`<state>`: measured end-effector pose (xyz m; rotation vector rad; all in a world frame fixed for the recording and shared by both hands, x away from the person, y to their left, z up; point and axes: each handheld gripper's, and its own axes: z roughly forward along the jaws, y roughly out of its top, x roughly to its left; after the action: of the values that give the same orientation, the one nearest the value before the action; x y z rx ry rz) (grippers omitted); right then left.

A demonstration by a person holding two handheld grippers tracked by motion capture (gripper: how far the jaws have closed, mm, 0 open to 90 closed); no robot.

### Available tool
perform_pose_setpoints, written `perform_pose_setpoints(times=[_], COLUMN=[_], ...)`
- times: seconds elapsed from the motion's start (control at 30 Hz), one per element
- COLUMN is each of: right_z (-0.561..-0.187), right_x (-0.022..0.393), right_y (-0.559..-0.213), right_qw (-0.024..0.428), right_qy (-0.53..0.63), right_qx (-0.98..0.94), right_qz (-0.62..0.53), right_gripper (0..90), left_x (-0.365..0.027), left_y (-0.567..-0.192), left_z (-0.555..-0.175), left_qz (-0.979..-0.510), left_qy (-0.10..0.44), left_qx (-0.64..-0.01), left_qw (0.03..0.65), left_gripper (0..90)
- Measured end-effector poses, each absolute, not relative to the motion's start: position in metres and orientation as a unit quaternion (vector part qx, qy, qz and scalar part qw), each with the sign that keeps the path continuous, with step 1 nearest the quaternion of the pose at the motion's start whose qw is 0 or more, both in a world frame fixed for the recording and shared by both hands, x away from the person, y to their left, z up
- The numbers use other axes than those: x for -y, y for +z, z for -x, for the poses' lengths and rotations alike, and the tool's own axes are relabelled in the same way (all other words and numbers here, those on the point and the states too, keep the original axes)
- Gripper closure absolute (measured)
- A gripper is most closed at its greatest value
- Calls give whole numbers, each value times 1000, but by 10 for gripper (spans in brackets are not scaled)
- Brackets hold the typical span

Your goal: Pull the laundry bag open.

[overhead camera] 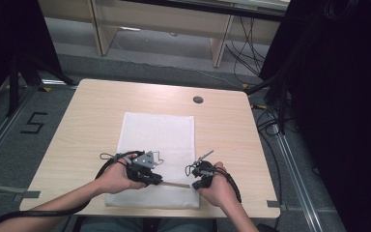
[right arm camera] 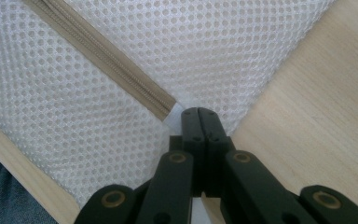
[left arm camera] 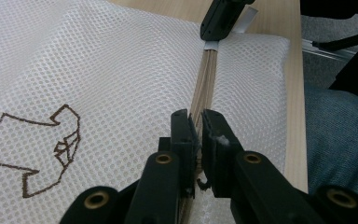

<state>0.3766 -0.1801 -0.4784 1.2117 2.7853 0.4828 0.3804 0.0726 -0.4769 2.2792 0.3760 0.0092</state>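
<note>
Your forearms come in over the near edge of the counter (overhead camera: 82, 111), a pale wood-grain top with square corners. Under both hands lies a white mesh laundry bag (overhead camera: 157, 140), flat and rectangular, reaching from the near edge toward the middle of the counter. A tan zipper (right arm camera: 112, 60) runs across the bag close to that near edge, between your two hands.

Your left tool (left arm camera: 196, 126) has its jaws nearly together, pinching the zipper where the tan tape passes between the pads; the left gripper view shows a narrow slit between them with the tape in it. Beside it on the mesh sits a brown outlined logo (left arm camera: 51, 149).

Your right tool (right arm camera: 199, 122) has its jaws pressed fully together at the zipper's end, on the white tab where the tape stops, just inside the bag's corner. In the left gripper view the same tool shows at the far end of the zipper. Bare wood shows beside the bag in the right gripper view.

Farther out, the counter carries a round dark grommet (overhead camera: 198, 99) near its far edge, well apart from the bag. Beyond the counter the floor (overhead camera: 140, 58) is grey, with a black "5" (overhead camera: 34, 122) marked at the left and loose cables (overhead camera: 244, 53) trailing at the right. Light wooden furniture legs (overhead camera: 101, 29) stand at the back, and dark drapes (overhead camera: 338, 96) close the room on both sides.
</note>
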Motion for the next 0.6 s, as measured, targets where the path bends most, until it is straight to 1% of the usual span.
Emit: perform_pose_setpoints(times=[0.13, 0.5, 0.53, 0.57, 0.6], right_z=[-376, -376, -376, -376, -376], right_x=[180, 180, 180, 180, 180], right_y=[-478, -479, -479, -479, -478], right_qw=[28, 33, 32, 32, 31], right_qy=[158, 159, 159, 159, 158], right_qx=[-900, -903, -903, -903, -903], right_qz=[-404, -399, -398, -398, -399], right_gripper=[900, 900, 900, 900, 900], left_x=[-73, -73, -74, -74, -75], left_y=[-477, -477, -477, -477, -477], left_z=[-380, -379, -380, -379, -380], left_qz=[-901, -904, -905, -902, -903], left_qy=[0, 3, 9, -1, 2], left_qx=[-154, -150, -147, -154, -153], left_qw=[405, 401, 400, 404, 402], left_gripper=[832, 832, 832, 832, 832])
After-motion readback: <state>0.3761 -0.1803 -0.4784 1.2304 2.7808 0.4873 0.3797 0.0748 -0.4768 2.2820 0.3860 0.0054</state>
